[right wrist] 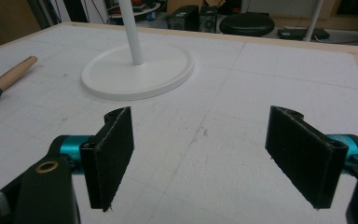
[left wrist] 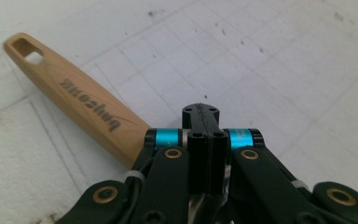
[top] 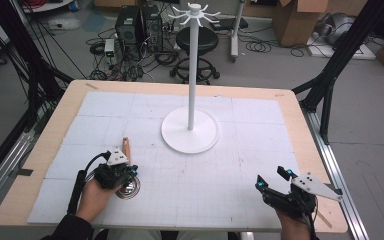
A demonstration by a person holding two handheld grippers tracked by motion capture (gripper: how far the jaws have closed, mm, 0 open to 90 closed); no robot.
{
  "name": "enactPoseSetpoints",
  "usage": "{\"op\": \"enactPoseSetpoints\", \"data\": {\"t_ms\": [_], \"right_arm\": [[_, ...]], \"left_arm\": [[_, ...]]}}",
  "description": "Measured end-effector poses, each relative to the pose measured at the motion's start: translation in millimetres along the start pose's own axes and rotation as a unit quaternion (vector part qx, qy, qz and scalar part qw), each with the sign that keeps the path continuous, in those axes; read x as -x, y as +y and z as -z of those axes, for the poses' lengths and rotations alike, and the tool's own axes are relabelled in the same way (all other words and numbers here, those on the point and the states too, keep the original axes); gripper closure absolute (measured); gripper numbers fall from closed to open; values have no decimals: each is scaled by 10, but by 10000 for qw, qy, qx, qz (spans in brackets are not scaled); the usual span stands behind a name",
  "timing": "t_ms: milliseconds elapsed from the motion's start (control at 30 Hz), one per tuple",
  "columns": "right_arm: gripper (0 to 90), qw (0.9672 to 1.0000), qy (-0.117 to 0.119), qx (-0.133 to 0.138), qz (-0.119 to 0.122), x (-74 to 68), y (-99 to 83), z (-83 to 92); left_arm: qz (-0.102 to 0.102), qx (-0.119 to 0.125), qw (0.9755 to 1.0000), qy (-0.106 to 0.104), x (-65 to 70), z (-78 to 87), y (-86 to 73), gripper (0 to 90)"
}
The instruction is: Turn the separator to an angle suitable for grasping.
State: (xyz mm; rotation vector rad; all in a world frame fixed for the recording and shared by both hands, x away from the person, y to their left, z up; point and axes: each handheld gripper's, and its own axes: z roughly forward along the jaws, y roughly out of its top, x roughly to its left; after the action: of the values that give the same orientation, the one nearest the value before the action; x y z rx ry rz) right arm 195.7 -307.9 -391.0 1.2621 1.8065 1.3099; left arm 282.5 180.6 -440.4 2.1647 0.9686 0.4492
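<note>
A whisk lies at the front left of the white mat, its wooden handle [top: 126, 145] pointing away from me and its wire head [top: 130, 188] toward me. My left gripper [top: 132, 172] sits over the whisk where handle meets wire. In the left gripper view its jaws [left wrist: 200, 116] are pressed together, the printed handle [left wrist: 81, 100] runs off to the upper left, and a bit of metal shows below the pads. My right gripper [top: 272, 178] rests at the front right, wide open with only bare mat between its pads [right wrist: 114, 154]. From the right gripper view the handle's end [right wrist: 14, 72] shows at far left.
A white stand with a round base [top: 190, 131], a tall pole and a ring of hooks on top [top: 195, 12] stands at the mat's middle back. The wooden table edge [top: 325, 165] runs close to the right gripper. A stool, boxes and cables are on the floor beyond.
</note>
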Motion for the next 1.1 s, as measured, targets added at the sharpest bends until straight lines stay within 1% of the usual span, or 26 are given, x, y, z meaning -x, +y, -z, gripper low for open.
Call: {"op": "enactPoseSetpoints", "data": {"t_ms": [33,133,233,367,700,933,967,1033,1067,1100], "right_arm": [[221,10000,1,-5,-5,-1,0,-1],[221,10000,5,11,39,-18,10,8],[221,10000,-2,17,28,-18,11,11],[221,10000,-8,11,11,-10,6,3],[221,10000,-3,4,1,-14,7,10],[221,10000,0,3,12,-14,8,6],[221,10000,0,3,12,-14,8,6],[221,10000,4,5,31,-16,7,3],[221,10000,10,1,26,-18,8,4],[221,10000,18,1,31,-18,8,5]], "left_arm": [[55,5,10000,-28,1,10,-11,897],[71,14,9999,-80,-2,42,-47,898],[42,32,9999,-137,7,81,-87,898],[84,100,9997,-190,9,113,-135,898],[27,69,9995,-296,42,175,-184,898],[109,59,9991,-397,32,232,-225,897],[128,118,9990,-419,29,247,-226,897],[209,400,9978,-492,14,315,-209,894],[281,569,9966,-525,-3,363,-194,860],[370,772,9948,-552,-20,418,-183,799]]}}
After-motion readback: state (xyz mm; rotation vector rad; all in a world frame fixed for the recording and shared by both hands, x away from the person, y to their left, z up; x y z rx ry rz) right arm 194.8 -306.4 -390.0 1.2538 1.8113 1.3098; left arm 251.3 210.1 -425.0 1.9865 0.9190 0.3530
